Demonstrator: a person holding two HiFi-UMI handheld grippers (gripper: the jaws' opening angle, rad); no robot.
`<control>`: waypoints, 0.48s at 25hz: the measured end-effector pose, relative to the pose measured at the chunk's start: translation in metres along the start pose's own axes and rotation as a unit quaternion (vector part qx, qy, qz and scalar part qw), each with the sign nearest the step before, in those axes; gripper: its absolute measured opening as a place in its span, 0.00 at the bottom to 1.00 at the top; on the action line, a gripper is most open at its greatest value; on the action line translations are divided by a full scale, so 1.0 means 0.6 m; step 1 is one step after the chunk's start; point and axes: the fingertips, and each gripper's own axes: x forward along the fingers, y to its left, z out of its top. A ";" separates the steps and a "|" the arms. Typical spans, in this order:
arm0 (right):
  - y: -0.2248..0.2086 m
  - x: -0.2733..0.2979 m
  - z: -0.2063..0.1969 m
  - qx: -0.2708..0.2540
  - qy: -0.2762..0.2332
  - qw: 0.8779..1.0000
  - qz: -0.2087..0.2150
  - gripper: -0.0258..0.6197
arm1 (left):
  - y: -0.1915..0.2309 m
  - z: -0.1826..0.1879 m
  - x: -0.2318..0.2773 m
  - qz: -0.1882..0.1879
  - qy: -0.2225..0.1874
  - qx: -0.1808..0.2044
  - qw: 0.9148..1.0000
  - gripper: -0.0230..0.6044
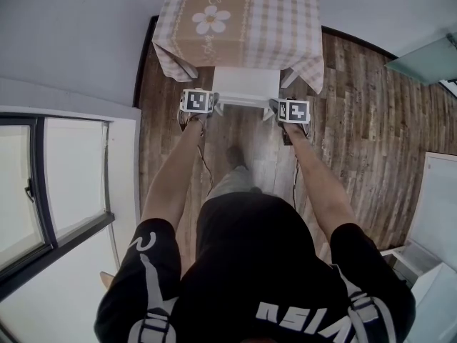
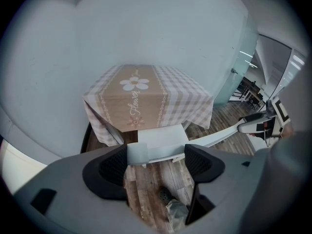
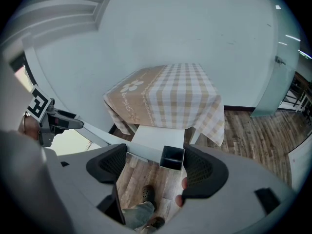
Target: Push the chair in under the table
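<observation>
While both pairs of jaws stand apart, the left gripper (image 2: pixel 156 162) and right gripper (image 3: pixel 155 164) each straddle one end of the white chair (image 1: pixel 246 84) back. Its seat lies partly beneath the checked-cloth table (image 1: pixel 243 20) at 12 o'clock.

Count of items. One table (image 1: pixel 187 46) under one checked cloth (image 1: pixel 278 20) with a single daisy motif (image 1: pixel 212 20); two table legs (image 1: pixel 184 66) show. One white chair (image 1: pixel 246 86). Two hand-held grippers: one left gripper (image 2: pixel 156 162) and one right gripper (image 3: pixel 153 165). Each carries one marker cube (image 1: pixel 197 100), two in all. One person, seen as two forearms (image 1: pixel 175 170) and one shoe (image 1: pixel 234 154). One window (image 1: pixel 43 184) with two panes. One glass panel (image 1: pixel 425 59).
</observation>
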 end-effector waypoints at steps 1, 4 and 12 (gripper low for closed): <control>0.001 0.003 0.003 0.000 0.001 1.000 -0.001 0.63 | 0.004 0.004 0.002 0.000 0.001 0.002 1.000 0.64; 0.003 0.011 0.015 0.002 0.001 1.000 -0.006 0.63 | 0.008 0.015 0.007 -0.008 0.009 0.003 1.000 0.64; 0.011 0.017 0.025 0.005 0.000 1.000 -0.022 0.63 | 0.021 0.029 0.015 -0.018 0.010 0.011 1.000 0.64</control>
